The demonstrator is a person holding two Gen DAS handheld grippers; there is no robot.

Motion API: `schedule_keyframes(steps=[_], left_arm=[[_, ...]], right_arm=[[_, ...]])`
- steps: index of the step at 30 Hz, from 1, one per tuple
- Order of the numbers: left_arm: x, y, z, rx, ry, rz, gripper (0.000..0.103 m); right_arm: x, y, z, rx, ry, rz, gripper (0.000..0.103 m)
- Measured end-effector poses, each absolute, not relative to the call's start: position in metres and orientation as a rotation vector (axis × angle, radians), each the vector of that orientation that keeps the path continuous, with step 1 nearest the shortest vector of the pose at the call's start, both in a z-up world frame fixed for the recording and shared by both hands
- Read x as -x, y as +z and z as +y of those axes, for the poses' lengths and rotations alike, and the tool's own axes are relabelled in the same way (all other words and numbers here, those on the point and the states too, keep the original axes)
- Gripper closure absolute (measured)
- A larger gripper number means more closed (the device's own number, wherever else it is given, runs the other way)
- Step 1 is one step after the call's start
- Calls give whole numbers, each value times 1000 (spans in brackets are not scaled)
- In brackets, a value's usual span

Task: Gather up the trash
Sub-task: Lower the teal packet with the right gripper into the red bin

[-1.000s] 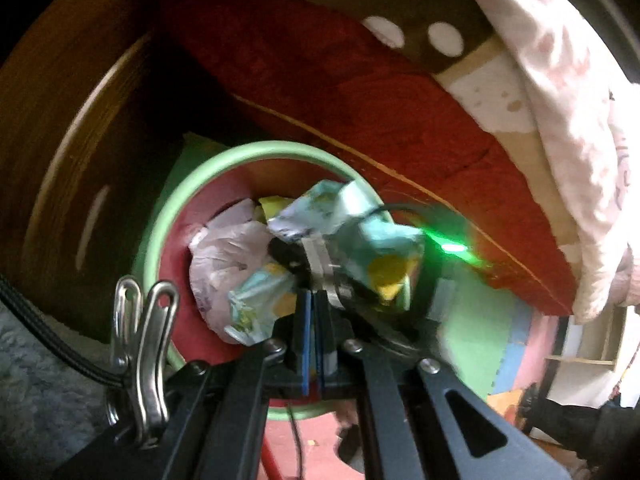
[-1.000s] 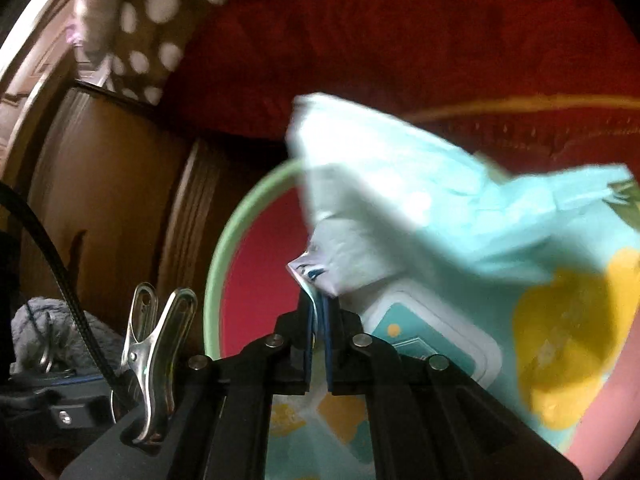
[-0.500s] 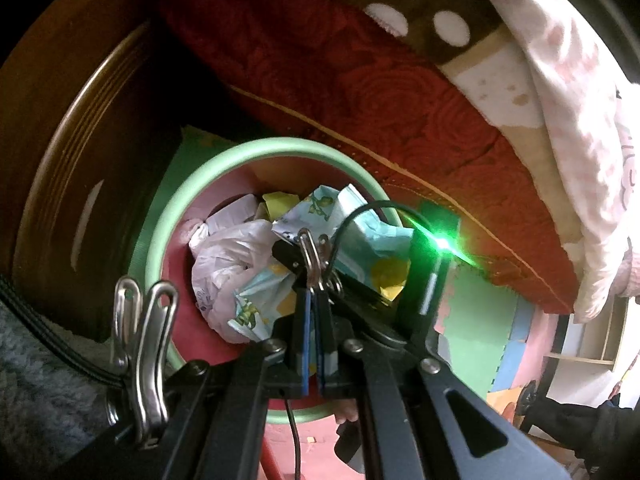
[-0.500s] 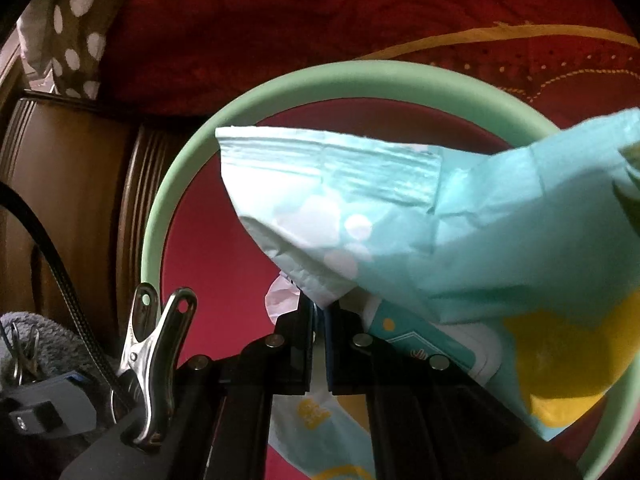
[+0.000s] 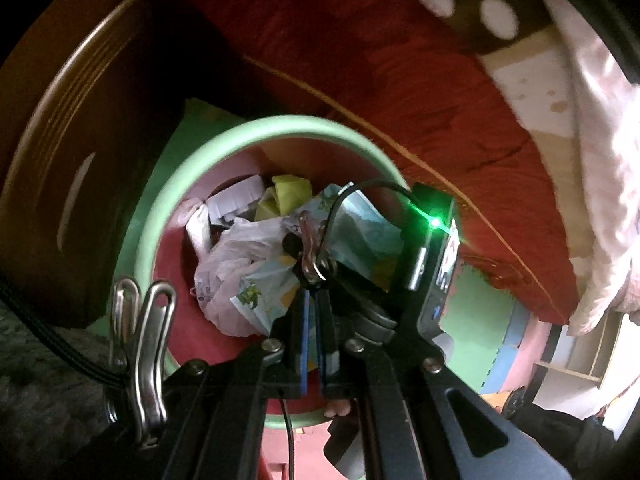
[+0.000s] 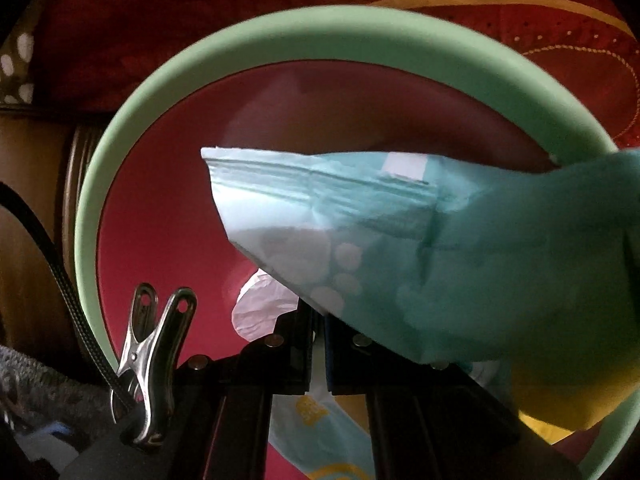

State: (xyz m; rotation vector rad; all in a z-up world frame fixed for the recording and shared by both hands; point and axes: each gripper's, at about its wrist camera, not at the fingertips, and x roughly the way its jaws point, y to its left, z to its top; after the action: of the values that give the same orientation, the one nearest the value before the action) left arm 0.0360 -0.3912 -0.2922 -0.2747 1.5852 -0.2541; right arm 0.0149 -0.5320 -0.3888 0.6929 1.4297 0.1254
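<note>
A round bin with a green rim (image 5: 256,128) and red inside stands on the floor by a bed. It holds a white plastic bag (image 5: 232,252), yellow paper (image 5: 288,192) and other wrappers. My right gripper (image 6: 318,316) is shut on a corner of a light-blue plastic packet (image 6: 440,248), which hangs inside the bin rim (image 6: 320,28) above the white bag (image 6: 260,304). In the left wrist view the same packet (image 5: 360,232) lies low over the trash, with the right gripper's black body and green light beside it. My left gripper (image 5: 314,300) is shut and holds nothing, just above the bin.
A red bedspread (image 5: 400,80) hangs close behind the bin, with a pink-white blanket (image 5: 600,160) on top. Dark wooden furniture (image 5: 60,160) stands to the left. Coloured foam floor mats (image 5: 480,312) lie to the right. A grey fuzzy cloth (image 5: 32,380) is at lower left.
Both grippers have sunk toward the bin. The right one tipped further down, and the light-blue packet dropped from above the rim to inside it.
</note>
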Motion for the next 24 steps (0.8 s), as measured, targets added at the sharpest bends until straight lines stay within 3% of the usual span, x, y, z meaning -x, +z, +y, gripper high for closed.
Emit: schedule_keyframes(steps=[11, 24], left_arm=[[-44, -324, -379, 307, -87, 1668, 100], [-51, -363, -367, 314, 30, 1777, 100]], right_arm=[[-24, -392, -504, -612, 47, 1519, 101], [-15, -384, -503, -670, 15, 1494, 101]])
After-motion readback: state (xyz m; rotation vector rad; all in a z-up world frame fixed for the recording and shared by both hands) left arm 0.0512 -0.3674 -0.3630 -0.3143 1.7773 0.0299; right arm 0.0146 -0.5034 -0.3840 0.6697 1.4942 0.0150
